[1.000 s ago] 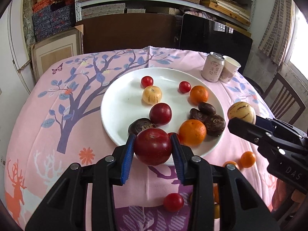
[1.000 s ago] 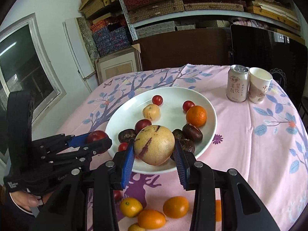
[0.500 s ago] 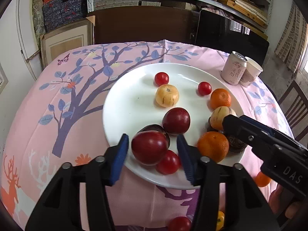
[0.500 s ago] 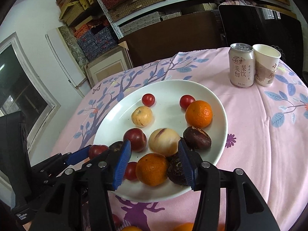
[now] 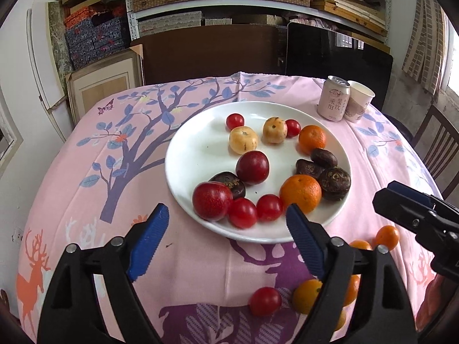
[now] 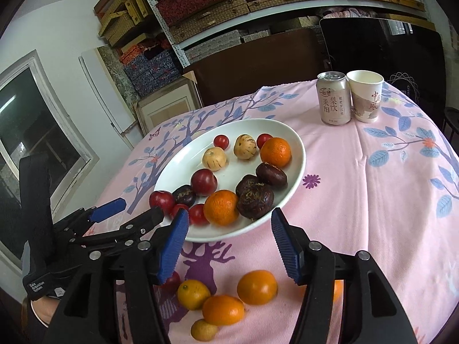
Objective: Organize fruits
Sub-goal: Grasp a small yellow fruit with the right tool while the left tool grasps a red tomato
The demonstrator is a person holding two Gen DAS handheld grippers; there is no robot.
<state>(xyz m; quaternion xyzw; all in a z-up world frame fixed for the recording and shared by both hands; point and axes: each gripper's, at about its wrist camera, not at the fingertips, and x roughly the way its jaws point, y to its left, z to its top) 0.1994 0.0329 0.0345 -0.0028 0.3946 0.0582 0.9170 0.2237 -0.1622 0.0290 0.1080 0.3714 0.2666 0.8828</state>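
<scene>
Left wrist: left gripper (image 5: 223, 236) jaws wide apart, empty; plate (image 5: 195, 154) of fruit just ahead, red plum (image 5: 212, 200) on its near rim left of centre, tomato (image 5: 264, 301) and oranges (image 5: 305, 296) on cloth below the right jaw. Right wrist: right gripper (image 6: 229, 240) jaws apart, empty; plate (image 6: 295, 154) ahead, loose oranges (image 6: 256, 286) on cloth between and below jaws; can (image 6: 334, 101), cup (image 6: 365, 96) far right.

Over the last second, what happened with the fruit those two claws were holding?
Both let go. The left gripper released its red plum at the plate's near edge, then opened and backed away. The right gripper dropped its pale striped melon onto the plate; it now sits at the far side, and that gripper also withdrew, open. The can, the cup and the loose oranges on the cloth stayed put.
</scene>
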